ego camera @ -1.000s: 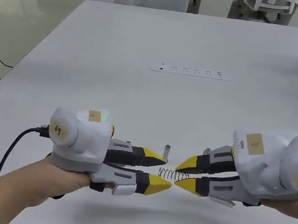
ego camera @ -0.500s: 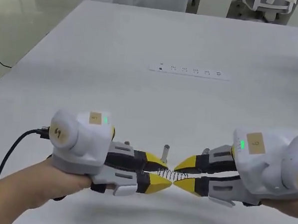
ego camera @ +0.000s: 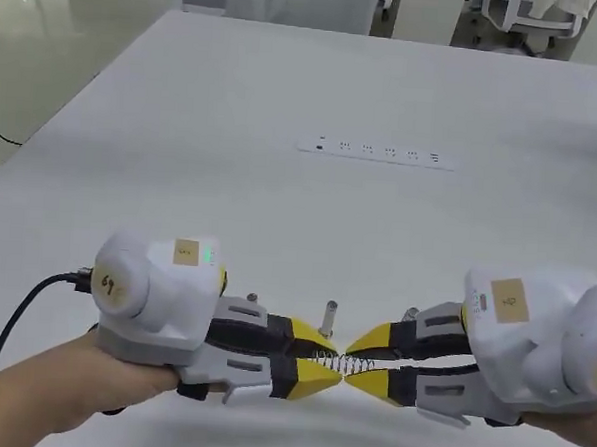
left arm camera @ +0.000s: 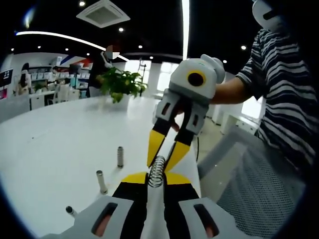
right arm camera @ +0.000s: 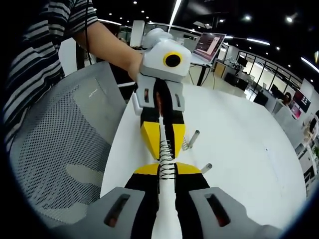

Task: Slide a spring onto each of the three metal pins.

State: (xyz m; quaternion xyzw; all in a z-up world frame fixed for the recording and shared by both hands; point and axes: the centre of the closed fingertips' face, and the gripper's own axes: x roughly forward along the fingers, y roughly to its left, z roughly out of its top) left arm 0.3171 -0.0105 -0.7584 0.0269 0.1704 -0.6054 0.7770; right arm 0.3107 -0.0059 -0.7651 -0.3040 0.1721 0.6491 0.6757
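spring (ego camera: 359,364) hangs off the table (ego camera: 279,212) at the lower middle of the head view, bridging the two tips: your left gripper (ego camera: 337,365) is clamped on one end and your right gripper (ego camera: 352,365) has its jaws pinched onto the other. the three metal pins (left arm camera: 101,181) stand upright and look bare at the lower left of the left gripper view. you'd likely do best to let one side go so a free end shows, then tip the spring upright, line its bore over a pin top and lower it gently, without crushing the turns. how much of the spring is buried inside each pair of jaws is hidden. in the right gripper view a small coiled thing (right arm camera: 185,144) sits beside a pin just right of centre; you can't tell whether it is a second spring.
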